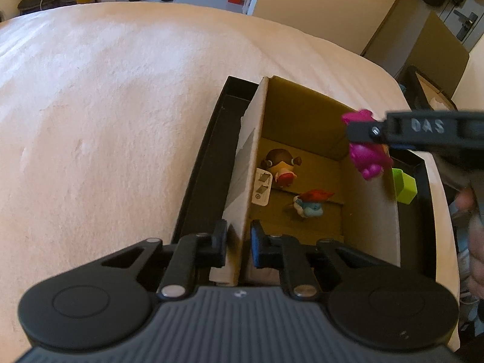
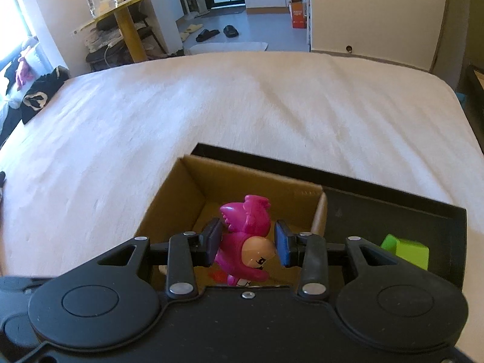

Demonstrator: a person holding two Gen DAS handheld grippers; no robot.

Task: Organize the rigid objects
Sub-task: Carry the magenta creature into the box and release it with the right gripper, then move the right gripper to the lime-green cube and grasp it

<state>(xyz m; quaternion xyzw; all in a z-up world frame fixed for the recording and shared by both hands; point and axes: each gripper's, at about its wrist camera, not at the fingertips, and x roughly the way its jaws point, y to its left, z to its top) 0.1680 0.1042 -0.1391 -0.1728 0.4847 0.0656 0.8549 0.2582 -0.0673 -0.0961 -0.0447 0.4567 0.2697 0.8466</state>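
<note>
A cream bedspread point(image 1: 121, 106) fills the left of both views, and on it lies a shallow black tray point(image 1: 196, 187) with an open cardboard box point(image 1: 251, 163) standing inside it. The left gripper point(image 1: 239, 246) is closed onto the box's near-left wall, one pad outside and one inside, pinching the cardboard. On the box floor lie two small figures: a brown-haired doll point(image 1: 281, 168) beside a white label, and to its right a figure with a red cap and blue body point(image 1: 311, 202). Further right, the right gripper point(image 2: 248, 243) clamps a pink figure point(image 2: 242, 242) between its pads, jaws only partly apart, and holds it over the box's right-hand wall; whether it hangs just inside that rim or just outside is hard to judge, since the two views seem to differ. Rightmost, a green block point(image 1: 405, 187) sits in the tray between the box and the tray's rim.
</note>
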